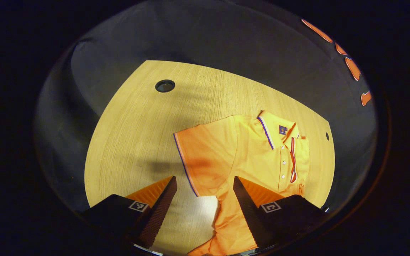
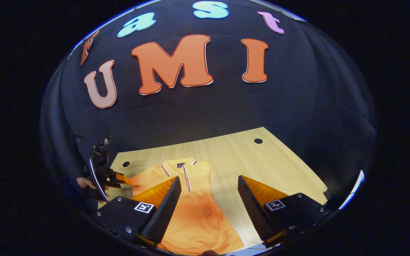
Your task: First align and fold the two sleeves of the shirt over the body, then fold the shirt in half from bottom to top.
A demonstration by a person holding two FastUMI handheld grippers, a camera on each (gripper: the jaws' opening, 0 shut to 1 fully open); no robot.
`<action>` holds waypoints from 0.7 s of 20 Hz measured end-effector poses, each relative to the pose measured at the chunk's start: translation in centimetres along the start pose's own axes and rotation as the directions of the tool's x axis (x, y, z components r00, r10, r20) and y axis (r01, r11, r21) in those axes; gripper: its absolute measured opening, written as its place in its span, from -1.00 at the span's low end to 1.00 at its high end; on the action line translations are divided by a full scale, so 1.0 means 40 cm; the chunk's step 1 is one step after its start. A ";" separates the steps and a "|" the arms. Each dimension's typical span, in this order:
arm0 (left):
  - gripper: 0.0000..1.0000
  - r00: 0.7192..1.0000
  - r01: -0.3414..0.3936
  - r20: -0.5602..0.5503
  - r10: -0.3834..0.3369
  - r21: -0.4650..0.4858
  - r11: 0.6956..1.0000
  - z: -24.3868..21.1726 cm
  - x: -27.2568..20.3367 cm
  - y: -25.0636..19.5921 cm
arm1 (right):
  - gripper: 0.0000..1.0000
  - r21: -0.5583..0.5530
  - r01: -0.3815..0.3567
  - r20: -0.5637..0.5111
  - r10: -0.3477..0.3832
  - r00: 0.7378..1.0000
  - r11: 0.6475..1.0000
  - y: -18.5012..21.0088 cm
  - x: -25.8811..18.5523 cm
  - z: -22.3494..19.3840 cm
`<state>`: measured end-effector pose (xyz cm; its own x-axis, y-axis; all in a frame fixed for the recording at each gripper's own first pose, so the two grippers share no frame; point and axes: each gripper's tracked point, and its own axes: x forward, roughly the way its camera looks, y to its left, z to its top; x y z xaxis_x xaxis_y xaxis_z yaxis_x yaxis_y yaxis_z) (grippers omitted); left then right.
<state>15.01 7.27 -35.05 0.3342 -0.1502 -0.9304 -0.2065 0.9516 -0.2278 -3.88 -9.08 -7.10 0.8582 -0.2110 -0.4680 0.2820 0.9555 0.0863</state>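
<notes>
Lying flat on the pale wood-grain surface (image 1: 130, 142), the orange shirt (image 1: 247, 156) is soft knit with a striped collar (image 1: 267, 131) and a buttoned placket. My left tongs (image 1: 205, 183) hang spread above its near sleeve (image 1: 199, 160), gripping nothing. My right tongs (image 2: 209, 183) gape over the body, empty too. Round cable holes (image 1: 164, 85) dot the wood, with bare room toward the far edge.

Light wood-grain table (image 1: 133, 142) with a round cable hole (image 1: 164, 85) in it. An orange polo shirt (image 1: 247, 153) lies flat on the table, well apart from that hole, collar nearer a smaller hole (image 1: 327, 136).
</notes>
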 end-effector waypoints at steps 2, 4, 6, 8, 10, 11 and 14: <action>0.96 1.000 -0.012 -0.019 0.012 0.001 1.000 0.011 0.033 -0.006 | 0.95 -0.006 0.017 0.024 -0.017 1.000 1.000 -0.023 -0.021 0.008; 0.96 0.998 -0.023 -0.055 0.022 -0.016 1.000 0.011 0.065 -0.011 | 0.96 -0.017 0.030 0.060 -0.029 0.998 0.999 -0.033 -0.046 0.023; 0.96 0.994 -0.047 -0.098 0.043 -0.038 0.998 0.011 0.097 -0.001 | 0.95 -0.024 0.042 0.084 -0.039 0.996 0.999 -0.053 -0.065 0.033; 0.95 0.991 -0.073 -0.113 0.067 -0.047 0.996 0.026 0.122 0.010 | 0.96 -0.026 0.049 0.098 -0.046 0.994 0.998 -0.060 -0.086 0.040; 0.92 0.988 -0.118 -0.105 0.116 -0.011 0.993 0.050 0.143 0.038 | 0.95 -0.024 0.063 0.099 -0.061 0.993 0.998 -0.082 -0.105 0.032; 0.91 0.986 -0.141 -0.091 0.141 0.012 0.990 0.066 0.152 0.047 | 0.96 -0.021 0.070 0.100 -0.067 0.993 0.997 -0.094 -0.111 0.030; 0.55 0.981 -0.154 -0.109 0.160 0.060 0.986 0.069 0.170 0.050 | 0.97 -0.016 0.083 0.099 -0.081 0.992 0.996 -0.119 -0.124 0.012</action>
<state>19.39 8.88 -41.03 0.1950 -0.0243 -0.9805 -0.2000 0.9777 -0.0640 -9.25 -12.67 -4.76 0.8708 -0.3066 -0.3843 0.3450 0.9380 0.0331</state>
